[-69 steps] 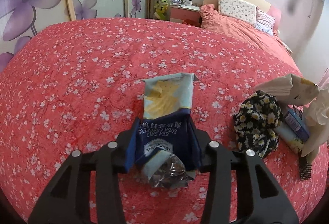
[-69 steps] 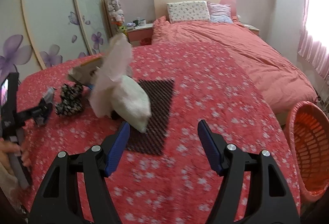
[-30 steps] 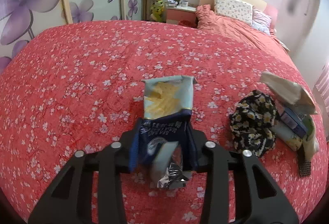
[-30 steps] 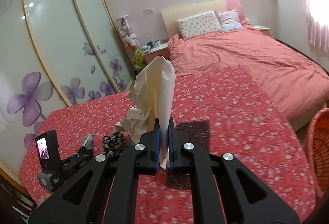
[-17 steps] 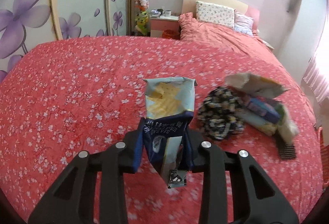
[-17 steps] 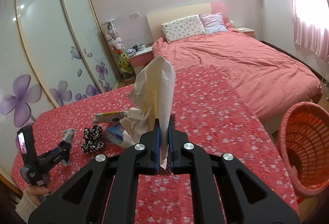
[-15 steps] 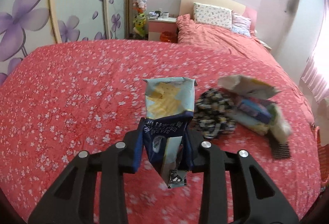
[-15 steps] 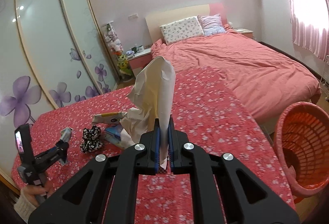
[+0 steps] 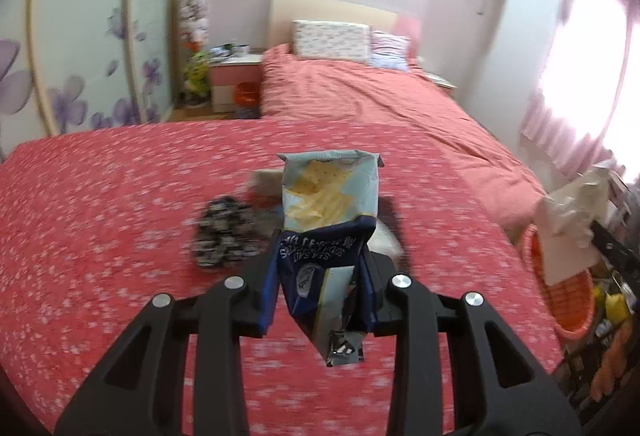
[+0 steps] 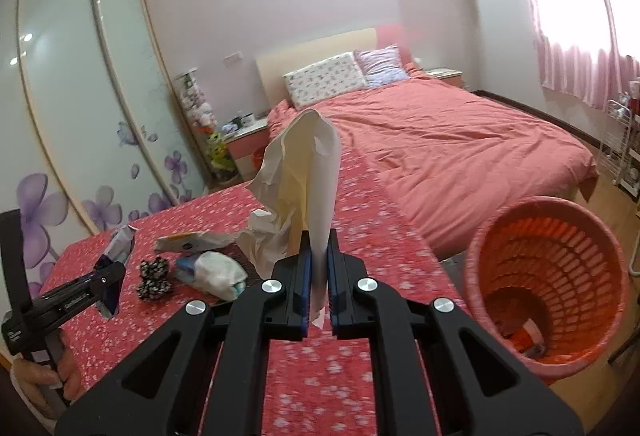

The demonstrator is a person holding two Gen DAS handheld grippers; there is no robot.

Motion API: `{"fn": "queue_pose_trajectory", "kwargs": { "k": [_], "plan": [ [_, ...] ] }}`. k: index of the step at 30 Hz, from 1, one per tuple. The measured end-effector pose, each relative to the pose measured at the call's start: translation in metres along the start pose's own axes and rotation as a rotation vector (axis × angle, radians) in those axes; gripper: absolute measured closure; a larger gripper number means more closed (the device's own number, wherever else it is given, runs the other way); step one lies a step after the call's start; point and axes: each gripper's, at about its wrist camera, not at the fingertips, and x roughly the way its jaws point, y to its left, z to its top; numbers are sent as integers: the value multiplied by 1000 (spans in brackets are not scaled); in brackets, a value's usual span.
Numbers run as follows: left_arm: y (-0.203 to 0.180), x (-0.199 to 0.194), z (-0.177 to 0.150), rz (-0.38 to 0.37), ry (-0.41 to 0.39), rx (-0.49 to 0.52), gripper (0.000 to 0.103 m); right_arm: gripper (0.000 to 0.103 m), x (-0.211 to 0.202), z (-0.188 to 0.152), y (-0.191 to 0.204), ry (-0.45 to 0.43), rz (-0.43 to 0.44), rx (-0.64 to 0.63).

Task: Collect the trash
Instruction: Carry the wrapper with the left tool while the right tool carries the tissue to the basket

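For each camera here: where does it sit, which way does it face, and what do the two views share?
Left wrist: rides the left claw, looking across the red floral bedspread toward the headboard; claw grips a cracker bag.
Right wrist: rides the right claw, facing the bed and orange basket; claw pinches crumpled paper; a hand shows.
Shared: black floral scrunchie, basket, both loads.

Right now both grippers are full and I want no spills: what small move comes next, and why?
Probably carry the right gripper rightward until it is over the basket, then open. It is shut on the paper, and the basket stands open-topped at the lower right. The left gripper with the cracker bag can follow.
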Motion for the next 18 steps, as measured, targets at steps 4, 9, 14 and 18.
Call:
{"fn": "queue_pose_trajectory", "kwargs": {
  "k": [4, 9, 14, 18],
  "plan": [
    [-40, -2, 2, -72, -3, 44, 70, 96, -8, -1, -18, -19, -30, 23],
    [-82, 2, 4, -146, 3, 93, 70, 96, -15, -2, -41, -32, -69, 52],
    [-114, 12, 1, -203, 20, 126, 70, 96, -21, -3, -66, -45, -113, 79],
    [-145, 21, -5, -256, 43, 149, 70, 96, -24, -4, -82, -51, -146, 102]
  ]
}}
